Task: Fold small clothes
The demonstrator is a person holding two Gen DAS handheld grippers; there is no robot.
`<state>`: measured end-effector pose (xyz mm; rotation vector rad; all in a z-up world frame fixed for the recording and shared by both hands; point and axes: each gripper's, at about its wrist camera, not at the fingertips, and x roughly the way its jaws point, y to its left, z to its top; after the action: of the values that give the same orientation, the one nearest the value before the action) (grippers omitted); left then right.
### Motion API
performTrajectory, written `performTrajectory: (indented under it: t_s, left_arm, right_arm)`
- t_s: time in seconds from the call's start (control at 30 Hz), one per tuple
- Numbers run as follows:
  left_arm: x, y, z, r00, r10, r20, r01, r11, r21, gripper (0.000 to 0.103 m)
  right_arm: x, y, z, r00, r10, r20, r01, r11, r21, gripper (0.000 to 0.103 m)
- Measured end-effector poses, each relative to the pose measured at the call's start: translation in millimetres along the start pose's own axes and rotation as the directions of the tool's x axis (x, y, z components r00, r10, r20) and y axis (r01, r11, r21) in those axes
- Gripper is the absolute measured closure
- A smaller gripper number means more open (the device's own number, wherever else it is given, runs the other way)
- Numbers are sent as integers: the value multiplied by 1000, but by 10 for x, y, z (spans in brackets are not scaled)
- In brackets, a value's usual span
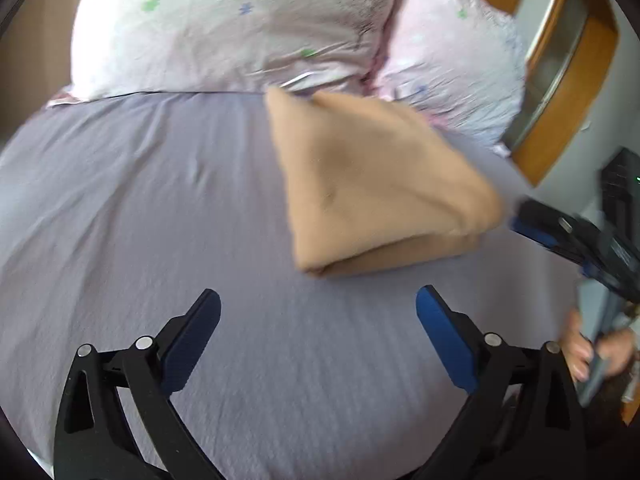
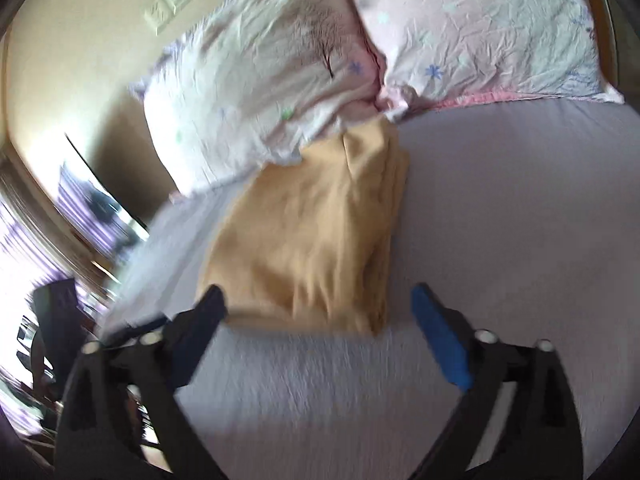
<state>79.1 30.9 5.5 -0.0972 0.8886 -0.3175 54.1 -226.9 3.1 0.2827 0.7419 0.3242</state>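
Both the left gripper (image 1: 318, 304) and the right gripper (image 2: 318, 302) hung spread and empty over the lavender sheet (image 1: 140, 208), the tan garment (image 1: 372, 184) lying folded near the pillows (image 1: 224, 28), so folding looked finished and any next move called for fresh clothing.

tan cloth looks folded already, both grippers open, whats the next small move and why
Probably back both grippers off and leave it. The tan cloth lies on the bed sheet as a compact layered bundle, its far corner against the pillows. The left gripper and right gripper are open and empty, neither gripping the fabric. Blur hides loose edges; if one shows, press it flat.
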Motion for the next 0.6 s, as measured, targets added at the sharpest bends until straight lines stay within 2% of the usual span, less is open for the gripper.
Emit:
performTrajectory:
  t_s: [0.07, 0.13, 0.3, 0.6]
  left_arm:
    - [41, -50, -46, 998, 64, -10, -64, 998, 20, 1]
    - [110, -49, -62, 997, 65, -33, -65, 998, 19, 1]
    - [267, -77, -101, 990, 113, -85, -111, 993, 36, 1]
    - [349, -181, -139, 972, 215, -90, -206, 973, 103, 1]
  right_arm:
    - [-29, 109, -143, 995, -96, -7, 96, 994, -46, 2]
    - [31, 178, -258, 987, -161, -27, 158, 984, -78, 2]
    - [279, 193, -389, 968, -240, -69, 232, 967, -109, 2]
    - [458, 270, -516, 943, -323, -81, 305, 935, -180, 2]
